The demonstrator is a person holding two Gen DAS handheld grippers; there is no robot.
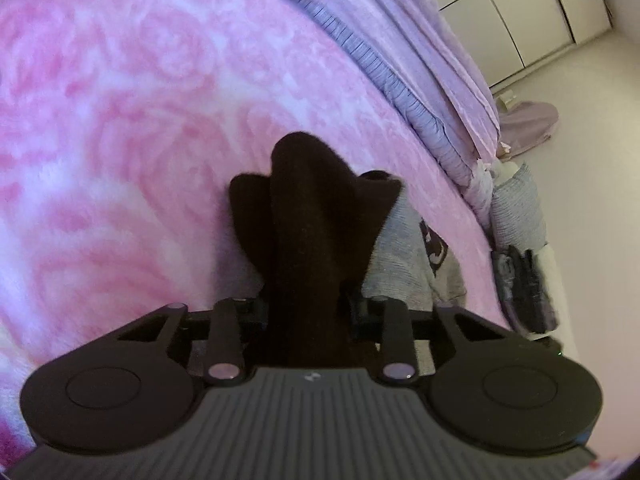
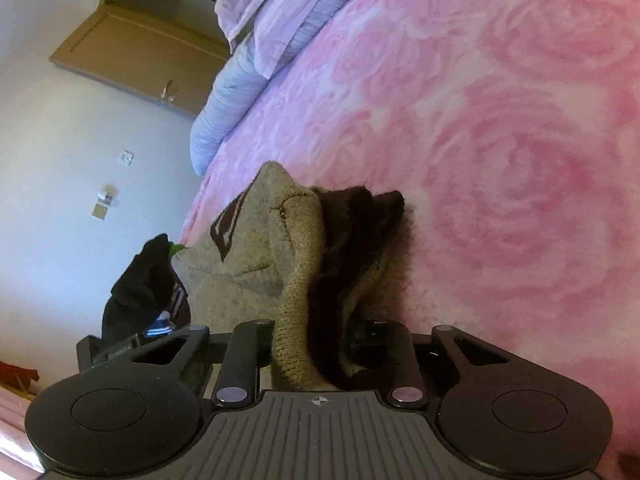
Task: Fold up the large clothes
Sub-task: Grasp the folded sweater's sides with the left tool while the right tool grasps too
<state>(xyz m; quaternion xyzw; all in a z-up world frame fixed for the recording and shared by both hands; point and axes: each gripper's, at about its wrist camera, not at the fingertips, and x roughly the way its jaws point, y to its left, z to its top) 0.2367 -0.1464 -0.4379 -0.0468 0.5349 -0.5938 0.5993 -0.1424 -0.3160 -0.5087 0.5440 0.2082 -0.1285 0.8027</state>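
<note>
1. I count one bed (image 2: 500, 140), under a pink rose-print blanket.
2. One grey-and-dark garment (image 2: 248, 248) lies on the bed.
3. Two grippers: left gripper (image 1: 308, 312) and right gripper (image 2: 320, 336), each at the garment.
4. One lilac heap of bedding (image 1: 432, 60) at the bed's far end.
5. One door (image 2: 136, 56) beyond the bed.

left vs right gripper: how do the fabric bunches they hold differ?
Left gripper holds only dark brown cloth, bunched upright. Right gripper holds a ribbed beige cuff beside dark furry lining. Both are shut on fabric of the printed grey-beige garment, over the pink rose blanket.
</note>
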